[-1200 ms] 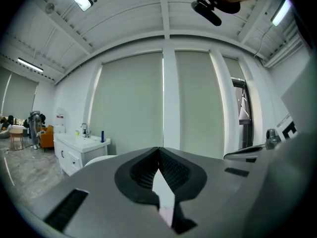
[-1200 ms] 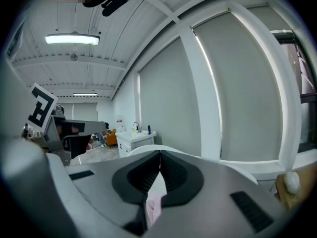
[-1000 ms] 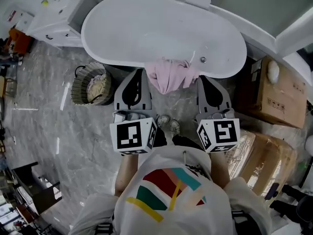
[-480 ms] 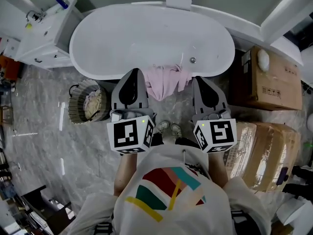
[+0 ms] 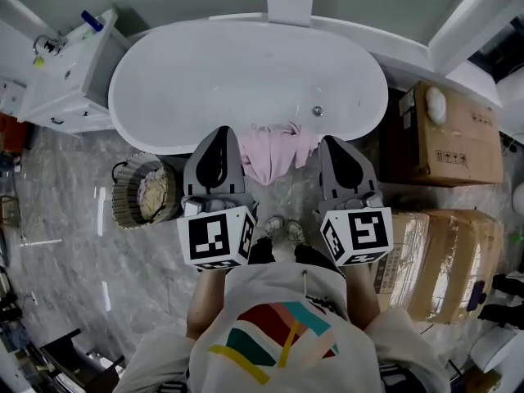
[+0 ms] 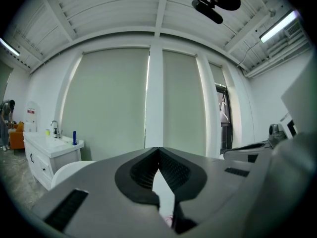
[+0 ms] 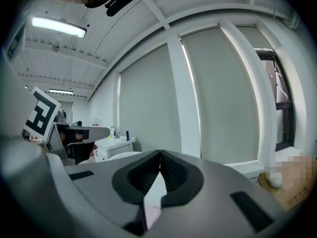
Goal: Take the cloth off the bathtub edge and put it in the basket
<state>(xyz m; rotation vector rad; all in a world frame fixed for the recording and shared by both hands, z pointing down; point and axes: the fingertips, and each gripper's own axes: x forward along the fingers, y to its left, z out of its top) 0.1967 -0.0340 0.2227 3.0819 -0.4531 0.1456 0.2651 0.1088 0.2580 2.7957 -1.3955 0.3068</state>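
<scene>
Head view, pink cloth [image 5: 274,150] over bathtub [image 5: 246,80] edge, basket [image 5: 123,201] left

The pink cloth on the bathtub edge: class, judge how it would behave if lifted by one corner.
Probably floppy: the pink cloth hangs in soft folds over the bathtub rim. Likely light for its size, as it looks thin. It may slip off readily, since the rim looks smooth and glossy.

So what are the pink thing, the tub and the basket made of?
The pink cloth looks like soft fabric: it droops in folds over the edge. The bathtub looks smooth and white, maybe acrylic or ceramic. The basket looks woven, maybe wicker, from its ribbed sides.
</scene>
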